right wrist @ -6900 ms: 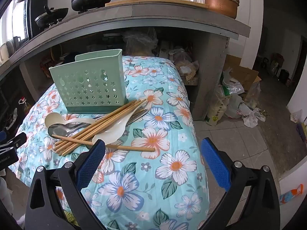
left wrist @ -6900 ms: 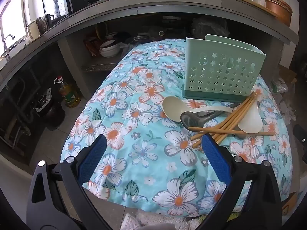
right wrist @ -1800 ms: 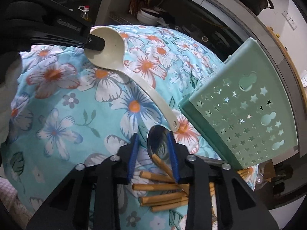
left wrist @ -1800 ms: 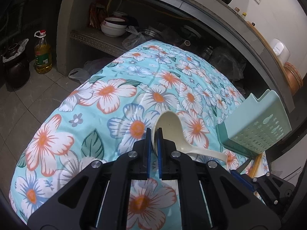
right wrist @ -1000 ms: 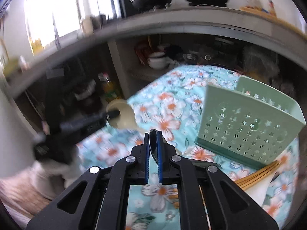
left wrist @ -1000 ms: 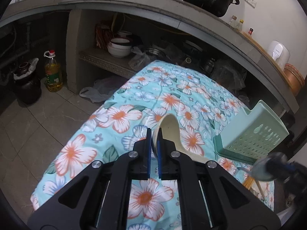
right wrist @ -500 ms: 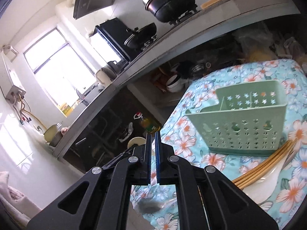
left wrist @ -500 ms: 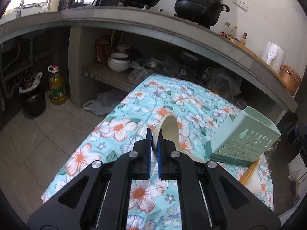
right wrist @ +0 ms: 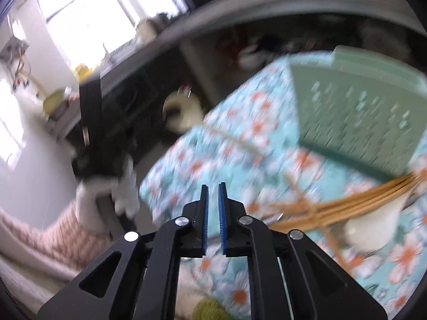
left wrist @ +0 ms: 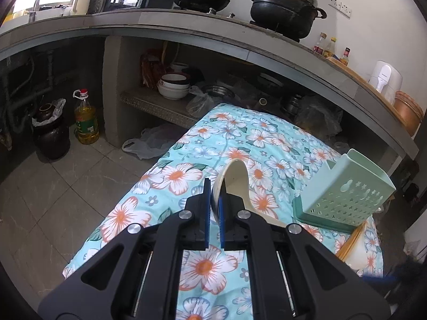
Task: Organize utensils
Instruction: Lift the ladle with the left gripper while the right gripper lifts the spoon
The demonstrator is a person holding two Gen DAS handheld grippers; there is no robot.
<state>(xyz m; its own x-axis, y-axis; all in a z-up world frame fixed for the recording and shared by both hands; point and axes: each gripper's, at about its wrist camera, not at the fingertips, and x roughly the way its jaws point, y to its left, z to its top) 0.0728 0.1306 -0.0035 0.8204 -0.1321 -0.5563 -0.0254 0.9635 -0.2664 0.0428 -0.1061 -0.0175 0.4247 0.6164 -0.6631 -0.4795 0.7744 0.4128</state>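
Kitchen, floral cloth point(left wrist: 170, 176) over table. L gripper point(left wrist: 213, 210) clamped on cream spoon point(left wrist: 234, 181) bowel rim, held above cloth, rack point(left wrist: 347, 194) to its right. R gripper point(right wrist: 212, 213) jaws opening, nothing between; chopsticks point(right wrist: 347, 202) w/ white spoon point(right wrist: 373, 224) near rack. Risk: rim-only pinch, spoon may pivot or slip en route to rack.

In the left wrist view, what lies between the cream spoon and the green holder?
Only bare floral tablecloth separates the cream plastic spoon from the mint-green perforated utensil holder, in the left wrist view.
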